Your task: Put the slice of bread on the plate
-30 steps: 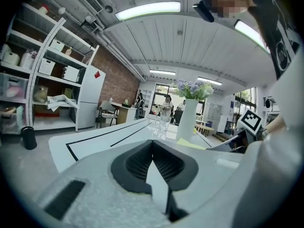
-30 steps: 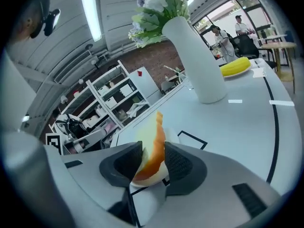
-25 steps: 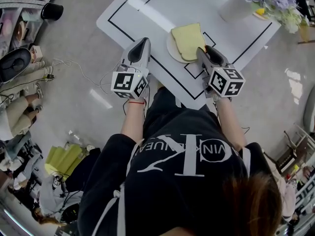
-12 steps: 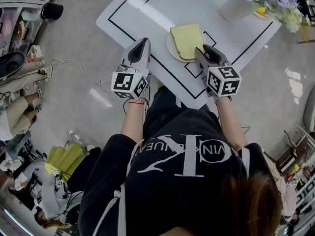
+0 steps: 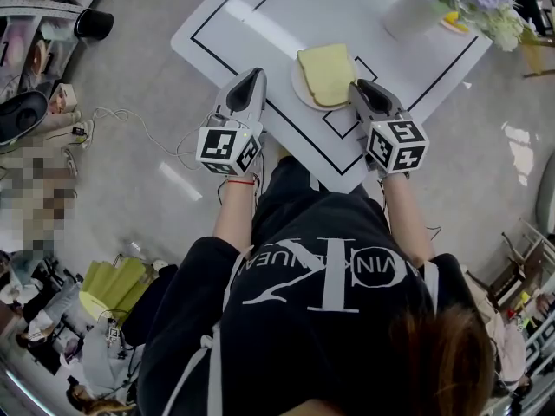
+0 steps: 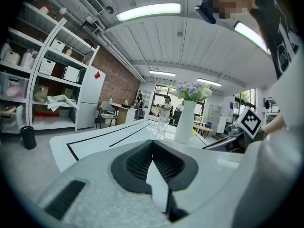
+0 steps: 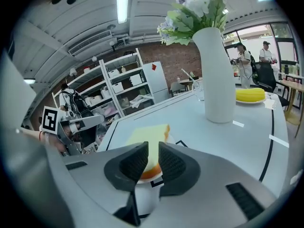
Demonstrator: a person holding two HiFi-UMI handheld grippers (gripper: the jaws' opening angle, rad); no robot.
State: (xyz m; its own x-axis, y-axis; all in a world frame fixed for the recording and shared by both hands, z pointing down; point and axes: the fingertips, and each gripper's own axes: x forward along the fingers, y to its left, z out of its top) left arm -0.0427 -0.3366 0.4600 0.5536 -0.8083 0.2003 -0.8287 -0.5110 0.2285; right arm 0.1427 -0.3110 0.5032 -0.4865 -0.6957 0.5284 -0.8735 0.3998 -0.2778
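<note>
A pale yellow slice of bread lies flat on a small white plate near the table's front corner. My right gripper sits just right of the plate, pointing down at the slice's near edge. In the right gripper view the bread shows beyond the jaws of the right gripper. Those jaws have just been closing; a narrow gap remains and nothing is pressed between the pads. My left gripper hovers at the table's left edge, left of the plate, its jaws shut and empty.
The white table has black outline markings. A white vase of flowers stands at the back right, with a yellow item on a dish behind it. A drinking glass stands at the far side. Shelving and people fill the room beyond.
The right gripper's jaws have drawn closer together and the gripper has rolled slightly beside the plate. The bread still lies on the plate. The left gripper has not moved.
</note>
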